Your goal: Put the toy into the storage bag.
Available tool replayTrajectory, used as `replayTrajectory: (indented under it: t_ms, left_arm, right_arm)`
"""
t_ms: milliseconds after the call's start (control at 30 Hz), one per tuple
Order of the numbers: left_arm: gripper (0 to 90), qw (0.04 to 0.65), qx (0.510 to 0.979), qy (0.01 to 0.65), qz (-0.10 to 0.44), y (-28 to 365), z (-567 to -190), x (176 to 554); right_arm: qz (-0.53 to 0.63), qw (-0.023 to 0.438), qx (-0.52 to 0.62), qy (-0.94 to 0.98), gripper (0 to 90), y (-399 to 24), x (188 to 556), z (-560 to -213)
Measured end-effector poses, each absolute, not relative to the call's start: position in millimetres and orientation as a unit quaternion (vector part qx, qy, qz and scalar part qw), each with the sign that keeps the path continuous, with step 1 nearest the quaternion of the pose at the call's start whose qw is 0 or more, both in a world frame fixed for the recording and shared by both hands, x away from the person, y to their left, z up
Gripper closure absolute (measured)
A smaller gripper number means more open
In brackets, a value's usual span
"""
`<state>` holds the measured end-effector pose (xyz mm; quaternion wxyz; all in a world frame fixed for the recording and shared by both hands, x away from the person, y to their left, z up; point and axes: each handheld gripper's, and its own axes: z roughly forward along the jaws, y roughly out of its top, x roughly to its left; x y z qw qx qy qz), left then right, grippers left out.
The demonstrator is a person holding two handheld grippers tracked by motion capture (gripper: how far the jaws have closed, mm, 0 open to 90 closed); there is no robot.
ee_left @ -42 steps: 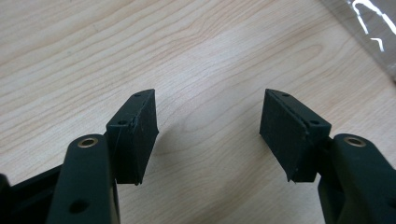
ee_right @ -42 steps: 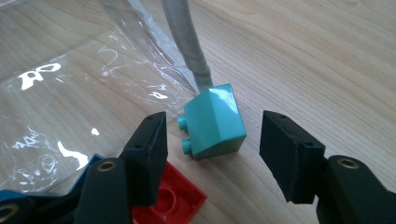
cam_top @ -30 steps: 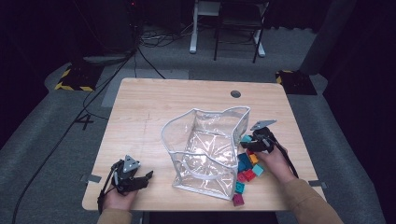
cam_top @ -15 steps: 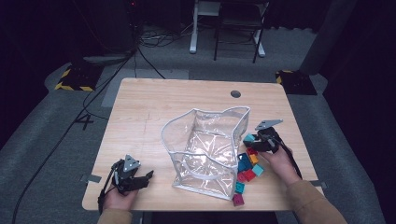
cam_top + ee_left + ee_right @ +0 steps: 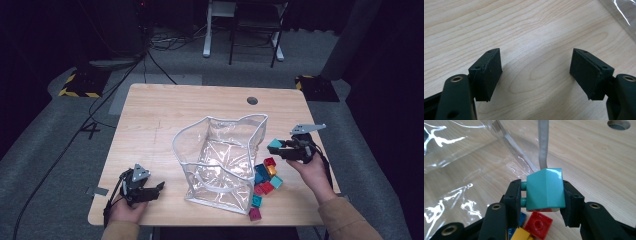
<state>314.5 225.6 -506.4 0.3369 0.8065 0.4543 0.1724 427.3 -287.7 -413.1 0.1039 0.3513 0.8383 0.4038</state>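
Observation:
A clear plastic bag [image 5: 220, 155] with a white rim stands open in the middle of the table. To its right my right gripper [image 5: 278, 148] is shut on a teal block [image 5: 274, 145] and holds it above a heap of coloured blocks [image 5: 264, 180]. In the right gripper view the teal block [image 5: 545, 190] sits squarely between the pads, its studs against the left one, with the bag's rim strip [image 5: 543, 147] just behind. At the table's front left my left gripper [image 5: 159, 187] lies low over the wood; its jaws have just been opening and nothing is between the pads [image 5: 490, 71].
Red, yellow and blue blocks [image 5: 534, 226] lie under the held block. A round cable hole [image 5: 252, 100] is at the table's far right. A chair and desk legs [image 5: 240, 30] stand beyond the table, with cables on the floor.
My right gripper has risen from the block heap with the teal block in it and now hangs higher beside the bag's rim. The left hand has stayed where it was.

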Motion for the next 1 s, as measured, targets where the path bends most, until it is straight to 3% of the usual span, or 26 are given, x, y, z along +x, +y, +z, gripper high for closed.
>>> replayTrajectory:
  t_ms: [667, 1000]
  left_arm:
    - [23.2, 0.334, 0.798, 0.47, 0.177, 228, -507, 321]
    - [23.0, 0.333, 0.798, 0.47, 0.178, 228, -507, 321]
  right_arm:
    - [0.428, 0.123, 0.353, 0.823, 56.6, -291, 403, -347]
    - [0.438, 0.13, 0.325, 0.828, 56.6, -272, 397, -311]
